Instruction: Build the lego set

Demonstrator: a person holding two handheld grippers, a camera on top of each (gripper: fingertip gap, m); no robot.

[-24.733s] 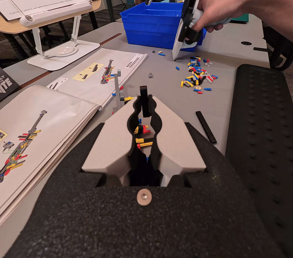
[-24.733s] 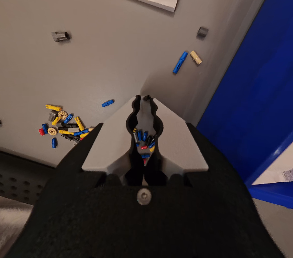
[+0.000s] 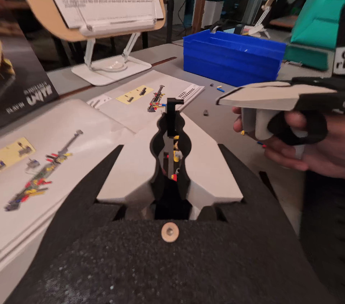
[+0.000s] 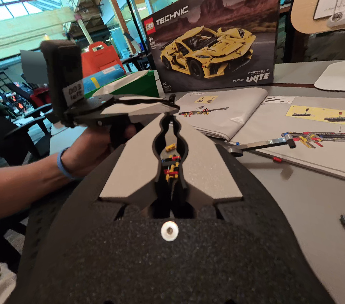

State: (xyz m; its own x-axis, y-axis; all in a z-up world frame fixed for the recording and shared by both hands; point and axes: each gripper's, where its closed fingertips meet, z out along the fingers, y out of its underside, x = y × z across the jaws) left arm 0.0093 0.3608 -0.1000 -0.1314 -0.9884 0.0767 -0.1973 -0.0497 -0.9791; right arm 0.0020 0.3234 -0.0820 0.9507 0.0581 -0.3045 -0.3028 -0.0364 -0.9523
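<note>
Grey surface (image 3: 220, 123) carries an open instruction booklet (image 3: 61, 127) at left, white page stand (image 3: 112, 73) behind it, blue bin (image 3: 233, 56) at right. Left tongs (image 3: 170, 117) are clamped on the lego assembly (image 3: 170, 145): a narrow grey-and-black beam build with yellow and red pins, long axis running straight along the fingers, pointing away from the camera, a black L-shaped piece (image 3: 172, 108) sticking out past the tips. Right tongs (image 3: 218, 102) sit to the right, held by a hand (image 3: 298, 151), tips near the assembly; their state here: cannot tell.

Right wrist view: left tongs (image 4: 175, 106) come in from the left, right tongs (image 4: 169, 117) pinched nearly closed at the tips; whether they grip the black end there, cannot tell. A separate grey beam (image 4: 261, 144) lies on the booklet (image 4: 280, 136), long axis left-right. Set box (image 4: 214, 33) stands upright behind.
</note>
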